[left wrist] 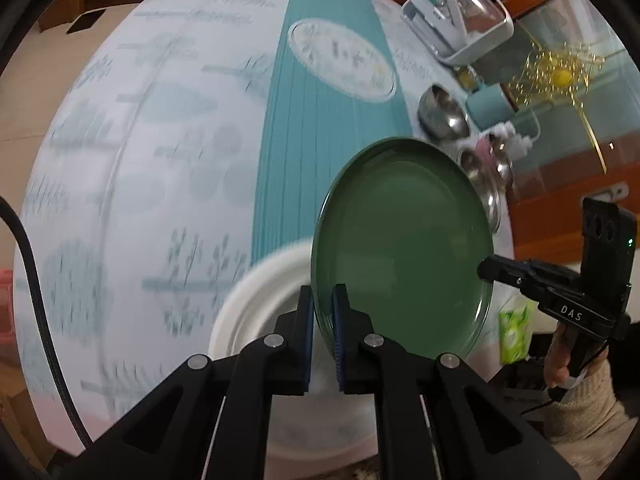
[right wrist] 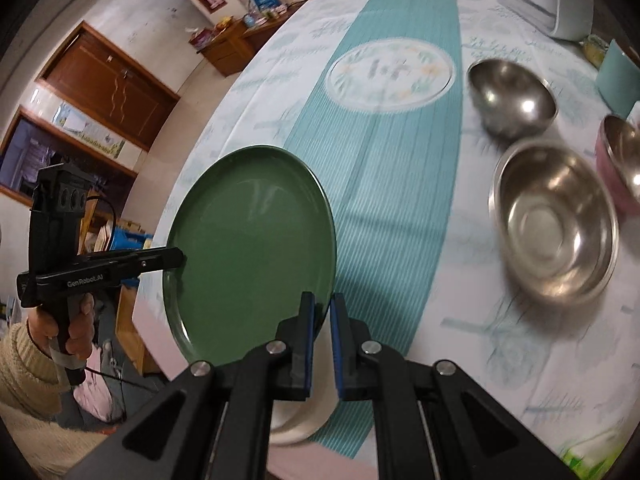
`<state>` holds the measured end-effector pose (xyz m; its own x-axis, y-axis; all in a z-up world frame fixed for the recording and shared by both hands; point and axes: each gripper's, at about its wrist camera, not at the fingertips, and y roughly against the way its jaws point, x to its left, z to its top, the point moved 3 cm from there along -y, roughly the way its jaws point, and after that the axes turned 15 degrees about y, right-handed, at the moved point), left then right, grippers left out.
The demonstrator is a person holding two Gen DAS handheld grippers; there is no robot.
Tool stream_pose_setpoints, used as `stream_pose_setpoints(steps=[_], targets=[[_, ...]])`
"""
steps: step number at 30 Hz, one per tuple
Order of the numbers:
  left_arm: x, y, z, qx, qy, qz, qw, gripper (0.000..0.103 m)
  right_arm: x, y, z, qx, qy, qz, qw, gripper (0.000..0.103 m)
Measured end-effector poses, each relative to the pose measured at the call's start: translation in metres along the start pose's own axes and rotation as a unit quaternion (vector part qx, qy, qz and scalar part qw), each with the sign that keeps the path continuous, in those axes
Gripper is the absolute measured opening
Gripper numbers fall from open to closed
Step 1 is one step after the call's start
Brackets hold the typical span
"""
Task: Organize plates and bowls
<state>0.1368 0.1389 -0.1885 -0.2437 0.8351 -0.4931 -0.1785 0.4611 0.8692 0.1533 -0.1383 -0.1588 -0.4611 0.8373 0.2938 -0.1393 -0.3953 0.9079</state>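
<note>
Both claws pinched the green plate point(left wrist: 400, 248) by opposite rims, left claw point(left wrist: 323, 320) and right claw point(right wrist: 322, 320), carrying it over the white plate point(left wrist: 256, 304). I'd keep it level and lower both sides together.

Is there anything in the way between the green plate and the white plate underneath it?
Nothing visible. The green plate is held by its rim in the left hand-held gripper and the right hand-held gripper, above the table. The white plate lies just below it, bare where it shows. The steel bowls sit off to one side.
</note>
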Motion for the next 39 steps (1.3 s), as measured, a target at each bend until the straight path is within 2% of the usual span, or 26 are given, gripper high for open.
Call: stream_pose_setpoints(steps=[7, 13, 27, 39], targets=[[0.035, -0.003, -0.053, 0.009, 0.02, 0.023, 0.9995, 0.006, 0.028, -0.027, -0.044, 0.033, 0.014, 0.021, 0.999, 0.007], [0.049, -0.007, -0.075, 0.01, 0.014, 0.038, 0.9991, 0.006, 0.04, -0.042, -0.066, 0.049, 0.008, 0.027, 0.998, 0.007], [0.051, -0.025, -0.075, 0.016, 0.02, 0.049, 0.9984, 0.006, 0.043, -0.061, -0.078, 0.064, -0.004, 0.024, 0.998, 0.008], [0.049, -0.03, -0.069, 0.028, 0.023, 0.054, 0.9979, 0.007, 0.041, -0.059, -0.08, 0.064, -0.003, 0.012, 0.998, 0.008]])
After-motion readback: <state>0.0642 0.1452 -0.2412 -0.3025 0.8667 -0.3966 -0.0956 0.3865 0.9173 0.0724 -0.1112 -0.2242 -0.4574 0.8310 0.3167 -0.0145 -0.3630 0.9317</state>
